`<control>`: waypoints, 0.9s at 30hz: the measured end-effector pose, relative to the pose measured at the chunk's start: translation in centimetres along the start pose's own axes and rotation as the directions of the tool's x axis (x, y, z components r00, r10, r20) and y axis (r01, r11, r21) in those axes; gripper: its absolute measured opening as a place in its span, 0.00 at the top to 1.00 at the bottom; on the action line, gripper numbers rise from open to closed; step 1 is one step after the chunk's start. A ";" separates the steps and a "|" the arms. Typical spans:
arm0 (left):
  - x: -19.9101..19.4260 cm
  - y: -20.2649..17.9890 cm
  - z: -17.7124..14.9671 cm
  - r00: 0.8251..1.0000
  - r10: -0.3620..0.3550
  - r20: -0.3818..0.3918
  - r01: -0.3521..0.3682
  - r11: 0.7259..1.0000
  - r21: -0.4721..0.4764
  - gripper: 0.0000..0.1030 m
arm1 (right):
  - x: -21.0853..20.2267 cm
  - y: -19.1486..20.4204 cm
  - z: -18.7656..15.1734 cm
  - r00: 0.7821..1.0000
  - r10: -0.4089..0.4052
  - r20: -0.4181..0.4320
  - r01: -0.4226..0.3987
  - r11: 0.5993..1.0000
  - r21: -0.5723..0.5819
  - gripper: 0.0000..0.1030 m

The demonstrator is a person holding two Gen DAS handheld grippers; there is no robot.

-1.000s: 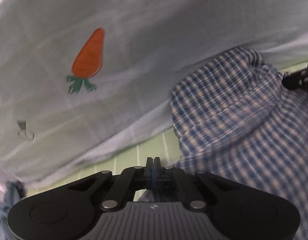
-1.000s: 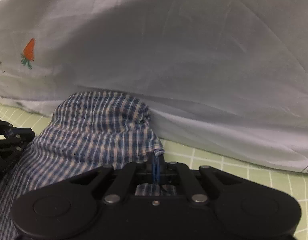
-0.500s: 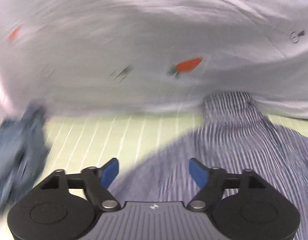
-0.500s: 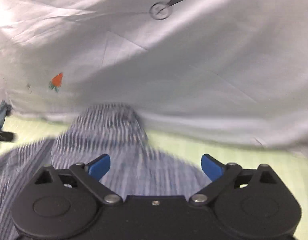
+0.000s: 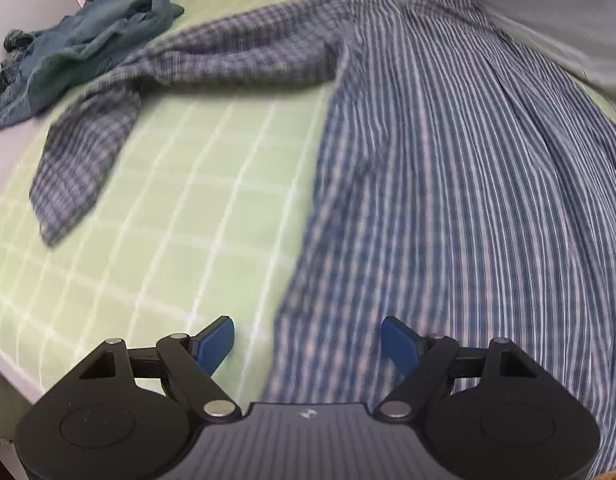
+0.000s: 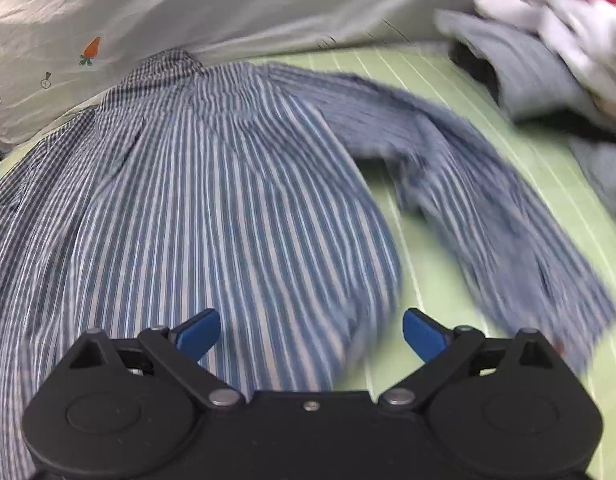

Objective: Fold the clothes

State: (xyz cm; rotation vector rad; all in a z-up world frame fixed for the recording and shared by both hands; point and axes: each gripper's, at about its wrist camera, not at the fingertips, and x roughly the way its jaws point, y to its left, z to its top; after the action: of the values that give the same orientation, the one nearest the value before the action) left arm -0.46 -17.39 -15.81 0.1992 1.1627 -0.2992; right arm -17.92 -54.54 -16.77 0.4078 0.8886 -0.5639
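Left wrist view: left gripper spread wide, holding nothing, above the plaid shirt lying flat on the green grid sheet. Right gripper likewise spread, empty, over the shirt's body; teal garment crumpled beside the sleeve.

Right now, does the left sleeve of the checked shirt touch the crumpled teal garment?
Touching. In the left wrist view the upper part of the shirt's left sleeve runs against the lower edge of the teal garment, with no green sheet showing between them.
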 end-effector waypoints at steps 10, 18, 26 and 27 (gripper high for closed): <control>-1.2 1.5 -0.7 0.996 0.069 0.061 -0.073 0.995 0.070 0.98 | -2.7 0.9 -3.3 1.000 -0.022 -0.003 0.022 0.999 0.045 0.04; -1.7 8.2 1.9 0.981 0.163 0.107 -0.164 0.986 0.005 0.98 | -4.3 2.2 -5.2 0.999 -0.035 0.022 0.032 0.992 0.121 0.04; -2.2 12.1 4.0 0.967 0.228 0.111 -0.223 0.973 -0.058 0.80 | -3.8 2.6 -5.0 0.999 -0.035 0.029 0.030 0.987 0.160 0.04; -2.7 12.0 3.8 0.966 0.231 0.118 -0.225 0.972 -0.065 0.61 | -3.9 2.6 -5.0 0.999 -0.039 0.031 0.033 0.985 0.167 0.04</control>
State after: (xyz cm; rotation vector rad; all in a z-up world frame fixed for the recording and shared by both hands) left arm 5.86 -6.92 -11.89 0.2636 1.0113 -0.0770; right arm -21.30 -48.66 -16.20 0.5323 0.8201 -0.6795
